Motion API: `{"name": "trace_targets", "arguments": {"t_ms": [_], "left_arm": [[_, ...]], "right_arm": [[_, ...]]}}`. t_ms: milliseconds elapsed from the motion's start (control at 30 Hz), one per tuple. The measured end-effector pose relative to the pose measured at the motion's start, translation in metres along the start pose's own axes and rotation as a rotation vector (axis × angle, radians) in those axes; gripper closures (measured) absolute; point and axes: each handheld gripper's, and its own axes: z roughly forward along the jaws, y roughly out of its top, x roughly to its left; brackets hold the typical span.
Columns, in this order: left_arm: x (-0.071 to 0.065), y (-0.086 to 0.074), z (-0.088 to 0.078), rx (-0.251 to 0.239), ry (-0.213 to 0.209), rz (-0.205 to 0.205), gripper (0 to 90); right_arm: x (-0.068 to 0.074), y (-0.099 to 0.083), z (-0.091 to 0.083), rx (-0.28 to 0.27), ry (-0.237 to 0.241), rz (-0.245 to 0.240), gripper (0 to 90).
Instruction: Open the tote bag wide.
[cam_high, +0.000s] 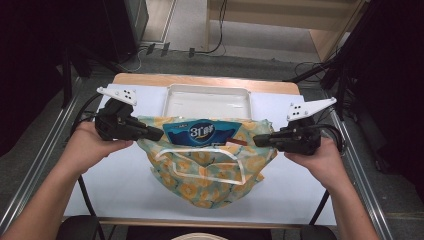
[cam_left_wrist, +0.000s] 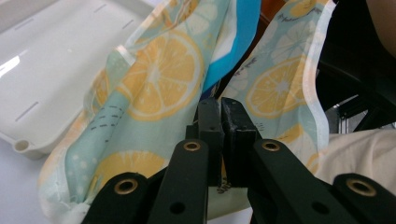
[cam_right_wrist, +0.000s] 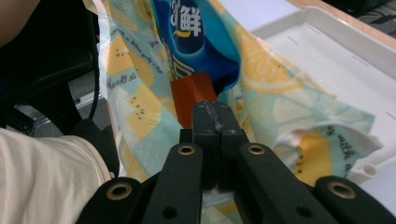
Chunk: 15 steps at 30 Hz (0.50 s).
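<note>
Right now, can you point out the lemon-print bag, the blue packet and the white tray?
lemon-print bag (cam_high: 210, 175): high view, on its front panel.
blue packet (cam_high: 200, 134): high view, on its printed face sticking out of the bag.
white tray (cam_high: 207, 102): high view, on its bare floor.

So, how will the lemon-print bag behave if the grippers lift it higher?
The lemon-print bag is probably floppy: its cloth folds and sags between the left gripper and the right gripper. The blue packet inside may slide or tip.
</note>
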Motion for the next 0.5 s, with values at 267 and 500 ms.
{"name": "trace_targets", "arguments": {"t_ms": [267,500], "left_arm": [[0.001,-0.014,0.007,-0.001,-0.021,-0.023,87.8],[0.002,-0.024,0.014,-0.015,-0.035,-0.043,87.7]], "right_arm": [[0.006,-0.012,0.006,0.003,0.001,0.005,90.0],[0.012,-0.022,0.009,0.0,-0.013,0.007,90.0]]}}
